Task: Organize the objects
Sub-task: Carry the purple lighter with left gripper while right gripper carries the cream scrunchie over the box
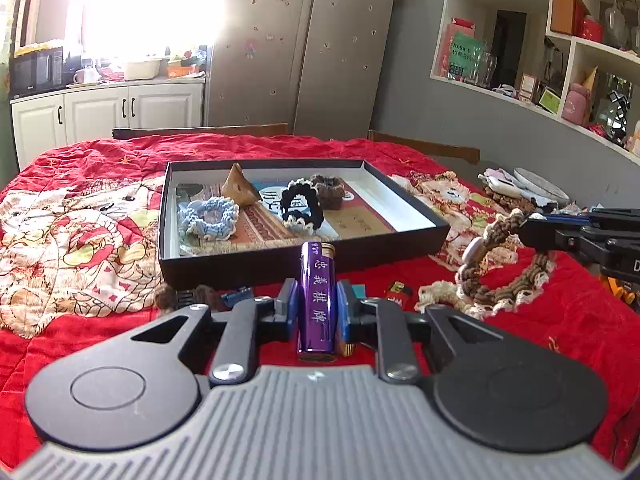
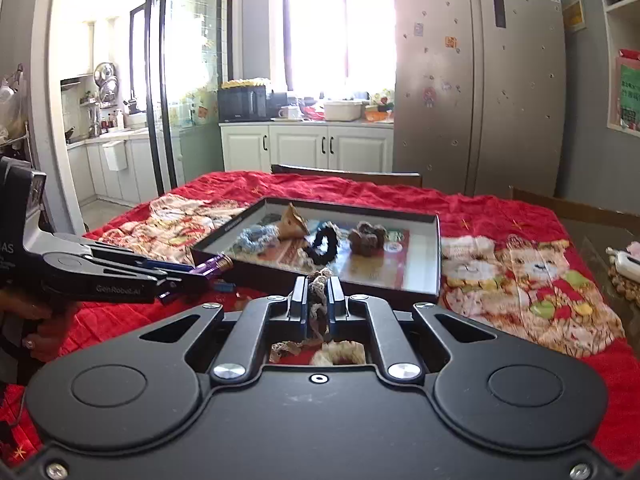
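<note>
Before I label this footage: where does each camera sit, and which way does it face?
Left wrist: on the left tool, facing the black tray, fridge and shelves; it clamps a purple lighter.
Right wrist: on the right tool, facing the tray, kitchen and fridge; it clamps a crocheted scrunchie; a hand shows.
Shared: tray, red cloth, each other's tool.

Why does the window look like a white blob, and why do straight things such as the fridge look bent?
Left wrist view: the window is blown out by backlight, washing over the fridge; the fisheye lens curves the shelves. Right wrist view: glare is milder, yet the fridge bows and the box looks slightly soft.
</note>
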{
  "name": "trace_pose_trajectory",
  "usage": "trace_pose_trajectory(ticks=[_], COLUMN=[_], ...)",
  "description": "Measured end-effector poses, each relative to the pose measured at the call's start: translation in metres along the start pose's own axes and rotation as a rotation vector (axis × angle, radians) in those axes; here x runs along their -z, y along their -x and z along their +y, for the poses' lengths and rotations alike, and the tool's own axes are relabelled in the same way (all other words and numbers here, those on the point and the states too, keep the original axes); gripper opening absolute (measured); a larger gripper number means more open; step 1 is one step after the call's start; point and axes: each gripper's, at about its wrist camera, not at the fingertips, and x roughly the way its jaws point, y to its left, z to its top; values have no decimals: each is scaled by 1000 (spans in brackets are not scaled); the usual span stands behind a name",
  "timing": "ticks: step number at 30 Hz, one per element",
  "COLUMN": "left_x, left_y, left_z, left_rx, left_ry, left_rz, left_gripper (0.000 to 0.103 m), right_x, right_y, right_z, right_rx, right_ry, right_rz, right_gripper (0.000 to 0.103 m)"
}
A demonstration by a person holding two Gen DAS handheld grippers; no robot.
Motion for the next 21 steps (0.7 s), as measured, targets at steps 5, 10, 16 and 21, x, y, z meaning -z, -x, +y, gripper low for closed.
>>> trace_pose_trajectory(ticks=[5, 10, 16, 21], left_x=[-8, -21, -41, -53], left_y=[0, -2, -15, -30], left_z=[2, 8, 17, 23], left_rx=[-8, -12, -27, -47], left_ry=[3, 12, 36, 45], left_rz=[-18, -35, -39, -41], left_gripper=[23, 23, 23, 23], right_x=[-15, -33, -51, -62], right_y=[-5, -16, -44, -68], right_z=[-1, -8, -19, -29], right_rx=[-5, -16, -6, 13], right_ry=[10, -10, -29, -44], right_rz=[-27, -42, -44, -43], right_gripper=[9, 9, 9, 9])
